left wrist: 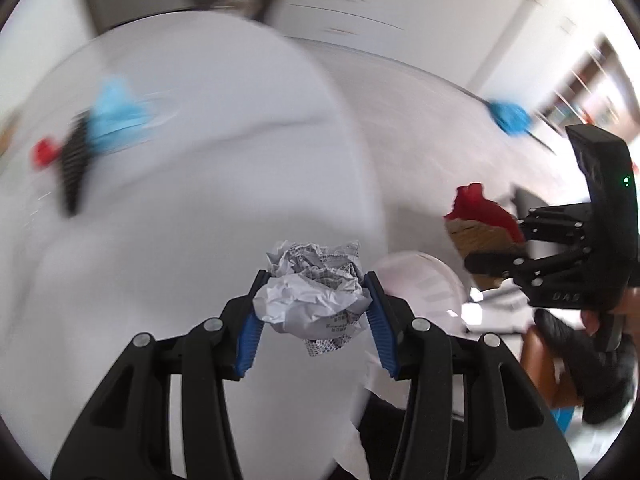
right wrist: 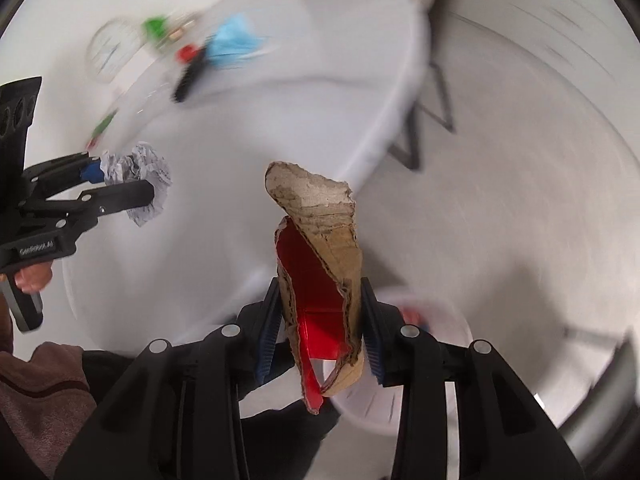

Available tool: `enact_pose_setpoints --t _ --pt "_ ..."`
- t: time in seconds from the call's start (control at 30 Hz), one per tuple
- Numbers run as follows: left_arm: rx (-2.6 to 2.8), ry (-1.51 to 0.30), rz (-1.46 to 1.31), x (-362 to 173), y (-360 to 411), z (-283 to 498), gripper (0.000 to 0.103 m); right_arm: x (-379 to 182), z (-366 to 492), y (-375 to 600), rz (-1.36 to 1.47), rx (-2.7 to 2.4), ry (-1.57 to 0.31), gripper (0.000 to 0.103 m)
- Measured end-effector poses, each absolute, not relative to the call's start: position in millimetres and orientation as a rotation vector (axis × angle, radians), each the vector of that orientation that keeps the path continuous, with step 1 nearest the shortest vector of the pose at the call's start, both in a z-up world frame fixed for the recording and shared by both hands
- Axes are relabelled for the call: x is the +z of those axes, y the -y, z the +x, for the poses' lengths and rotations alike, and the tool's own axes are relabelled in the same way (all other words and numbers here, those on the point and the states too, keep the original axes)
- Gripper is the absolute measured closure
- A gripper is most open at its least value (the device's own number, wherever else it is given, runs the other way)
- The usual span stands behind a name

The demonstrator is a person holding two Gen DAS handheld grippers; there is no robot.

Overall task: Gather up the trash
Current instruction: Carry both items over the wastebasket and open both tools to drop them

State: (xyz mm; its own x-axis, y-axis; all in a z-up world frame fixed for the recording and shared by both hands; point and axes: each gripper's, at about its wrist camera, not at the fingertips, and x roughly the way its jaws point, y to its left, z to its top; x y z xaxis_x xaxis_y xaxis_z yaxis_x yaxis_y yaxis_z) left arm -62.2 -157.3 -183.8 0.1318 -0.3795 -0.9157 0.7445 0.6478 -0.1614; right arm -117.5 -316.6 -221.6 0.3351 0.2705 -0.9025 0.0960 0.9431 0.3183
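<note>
While the left gripper (left wrist: 316,308) clamps crumpled paper (left wrist: 314,296), the right gripper (right wrist: 320,332) pinches torn cardboard (right wrist: 320,264) directly above the white bin (right wrist: 400,400), nearer it.

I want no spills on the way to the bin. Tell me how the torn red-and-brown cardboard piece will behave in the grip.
The cardboard piece probably stays fairly stiff: it stands up well beyond the right hand-held gripper without drooping. It looks light, being thin and torn. Its folded shape may crush somewhat between the pads, and its ragged edges could shed bits.
</note>
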Motion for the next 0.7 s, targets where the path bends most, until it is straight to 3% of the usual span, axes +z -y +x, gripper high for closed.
enact_pose_setpoints --t 0.3,0.47,0.7 --pt "-1.150 -1.319 0.543 -249 279 -156 0.053 -241 -255 385 0.568 -0.211 -1.161 0.063" --pt "-1.191 -1.295 0.690 -273 304 -188 0.025 -255 -277 400 0.630 -0.261 -1.125 0.063" --pt "-1.182 -1.256 0.704 -252 298 -192 0.012 -265 -294 414 0.649 -0.239 -1.112 0.063"
